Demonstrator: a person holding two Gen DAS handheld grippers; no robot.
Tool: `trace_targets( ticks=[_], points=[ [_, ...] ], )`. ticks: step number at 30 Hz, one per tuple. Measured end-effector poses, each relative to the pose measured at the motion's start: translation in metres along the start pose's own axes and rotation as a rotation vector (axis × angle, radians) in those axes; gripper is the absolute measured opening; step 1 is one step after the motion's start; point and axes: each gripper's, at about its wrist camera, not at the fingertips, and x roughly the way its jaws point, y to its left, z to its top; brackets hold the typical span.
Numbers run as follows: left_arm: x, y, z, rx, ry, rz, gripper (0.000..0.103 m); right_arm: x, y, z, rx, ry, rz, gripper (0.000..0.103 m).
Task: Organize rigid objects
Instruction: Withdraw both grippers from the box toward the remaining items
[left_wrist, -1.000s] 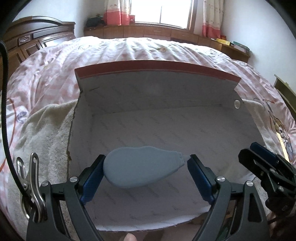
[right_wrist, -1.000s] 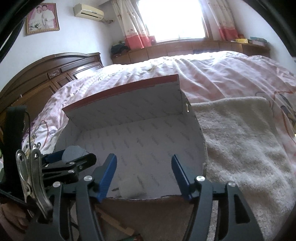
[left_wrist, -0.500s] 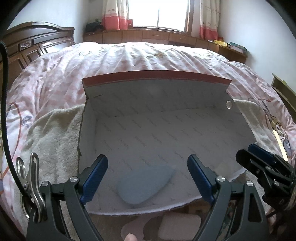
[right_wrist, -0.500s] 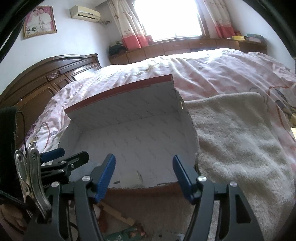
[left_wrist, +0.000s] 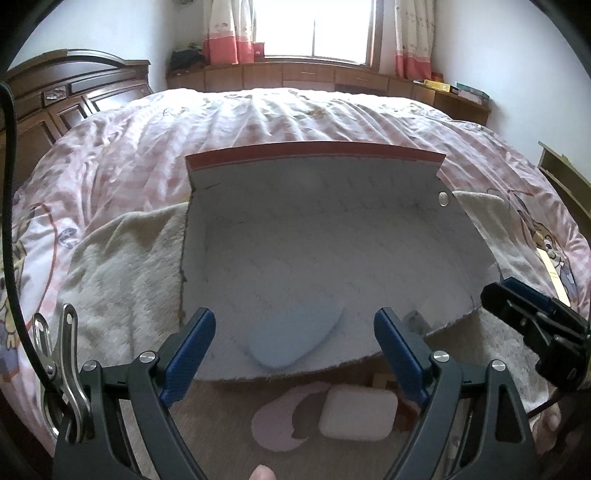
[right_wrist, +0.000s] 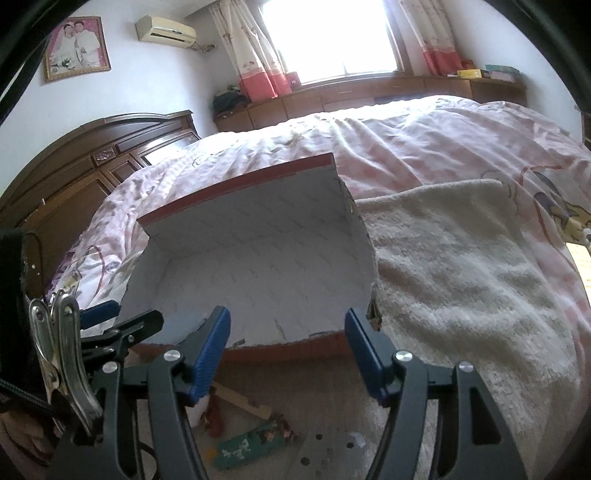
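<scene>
A large bed (left_wrist: 258, 122) with a pink patterned cover fills the room, and a cream fluffy towel (right_wrist: 461, 266) lies spread on its near part. Behind the bed stand a dark wooden headboard (right_wrist: 92, 162) and a low wooden cabinet (left_wrist: 314, 75) under a bright window (right_wrist: 332, 37) with white and red curtains (left_wrist: 225, 37). On the wall hang a framed photo (right_wrist: 77, 46) and an air conditioner (right_wrist: 166, 30).

Matt cardboard box (left_wrist: 332, 236) — fuzzy cloth towel (left_wrist: 122, 266).
</scene>
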Motion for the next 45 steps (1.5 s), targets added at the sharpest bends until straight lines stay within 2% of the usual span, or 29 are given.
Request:
trace_targets(
  ticks=[15,32,45],
  points=[
    [-0.024,0.015,-0.039,-0.021,0.036,0.033,0.09,-0.023,-0.002,-0.029,0.018,0.047,-0.002,0.068],
    [-0.054,0.019,-0.094,-0.028,0.076,0.03,0.09,-0.052,-0.004,-0.08,0.028,0.147,0.006,0.068],
    [-0.067,0.02,-0.129,-0.035,0.101,0.011,0.09,-0.082,0.017,-0.118,-0.069,0.208,0.013,0.068]
  ],
)
